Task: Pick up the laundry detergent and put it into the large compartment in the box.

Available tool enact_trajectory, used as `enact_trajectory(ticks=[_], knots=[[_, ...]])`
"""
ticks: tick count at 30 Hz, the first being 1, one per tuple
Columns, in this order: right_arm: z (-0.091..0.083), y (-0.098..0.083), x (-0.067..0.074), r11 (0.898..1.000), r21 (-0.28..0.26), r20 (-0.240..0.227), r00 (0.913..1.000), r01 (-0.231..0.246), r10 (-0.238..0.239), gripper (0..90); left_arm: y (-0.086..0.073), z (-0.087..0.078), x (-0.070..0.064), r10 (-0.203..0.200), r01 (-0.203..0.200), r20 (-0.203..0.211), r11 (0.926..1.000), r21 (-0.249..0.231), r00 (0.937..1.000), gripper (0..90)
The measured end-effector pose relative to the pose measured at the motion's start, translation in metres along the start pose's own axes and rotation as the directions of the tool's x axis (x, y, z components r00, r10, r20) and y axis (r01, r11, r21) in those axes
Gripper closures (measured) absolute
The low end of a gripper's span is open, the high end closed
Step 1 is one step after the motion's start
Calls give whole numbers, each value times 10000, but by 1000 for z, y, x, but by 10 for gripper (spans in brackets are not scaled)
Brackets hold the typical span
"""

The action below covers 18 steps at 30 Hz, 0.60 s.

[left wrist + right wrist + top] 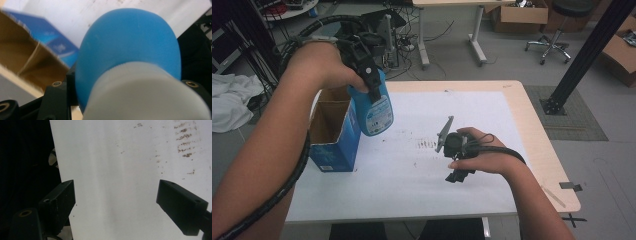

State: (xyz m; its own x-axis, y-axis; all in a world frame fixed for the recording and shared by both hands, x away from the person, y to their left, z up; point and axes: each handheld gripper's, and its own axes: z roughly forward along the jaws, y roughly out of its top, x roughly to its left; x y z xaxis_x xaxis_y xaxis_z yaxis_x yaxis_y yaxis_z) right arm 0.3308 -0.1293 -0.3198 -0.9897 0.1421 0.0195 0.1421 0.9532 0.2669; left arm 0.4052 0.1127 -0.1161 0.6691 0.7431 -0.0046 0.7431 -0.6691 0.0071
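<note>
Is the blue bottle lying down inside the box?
No, the blue bottle hangs in the air in the left hand-held gripper, beside the open blue box.

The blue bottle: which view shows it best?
The high view: the blue bottle hangs in the left gripper, label legible, above the table beside the open blue box. The left gripper view gives a blurred close-up of its blue body and white cap. The right gripper view faces the white mat.

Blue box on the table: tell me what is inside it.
The blue box stands open at the top, and only bare brown cardboard walls show inside. Its bottom is hidden by the front wall, the forearm and the blue bottle held in the left tool.
</note>
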Motion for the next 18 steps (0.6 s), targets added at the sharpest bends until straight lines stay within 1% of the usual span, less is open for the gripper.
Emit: enact_trajectory(ticks=[1, 2, 3, 5, 8, 10, 15, 18], knots=[[0, 0, 0, 10000, -13, -2, 10000, 1, -1, 157, -1, -2, 2, -141, 142, -86, 9998, 107, 9999, 403], [1, 0, 0, 10000, -22, -12, 10000, 1, -1, 157, -3, -3, 4, -390, 392, -167, 9992, 83, 9991, 403], [1, 0, 0, 10000, -27, 1, 10000, 0, 0, 157, -5, -5, 7, -545, 548, -223, 9984, 109, 9983, 404], [1, 0, 0, 10000, -21, 4, 10000, 16, -16, 157, -9, -9, 12, -978, 980, -239, 9952, 69, 9949, 404], [1, 1, 0, 10000, -39, -10, 10000, 90, -90, 157, -15, -16, 18, -1448, 1448, -139, 9895, 40, 9894, 404], [0, 3, 1, 9999, -36, -17, 9999, 122, -122, 157, -20, -21, 22, -1852, 1851, -126, 9827, -32, 9826, 404], [-1, 7, 1, 9996, -14, 11, 9996, 271, -271, 157, -29, -34, 30, -2554, 2555, -239, 9668, 14, 9665, 404], [-1, 10, 2, 9993, -9, 19, 9993, 376, -376, 157, -35, -42, 37, -3000, 2999, -335, 9539, -78, 9534, 404]])
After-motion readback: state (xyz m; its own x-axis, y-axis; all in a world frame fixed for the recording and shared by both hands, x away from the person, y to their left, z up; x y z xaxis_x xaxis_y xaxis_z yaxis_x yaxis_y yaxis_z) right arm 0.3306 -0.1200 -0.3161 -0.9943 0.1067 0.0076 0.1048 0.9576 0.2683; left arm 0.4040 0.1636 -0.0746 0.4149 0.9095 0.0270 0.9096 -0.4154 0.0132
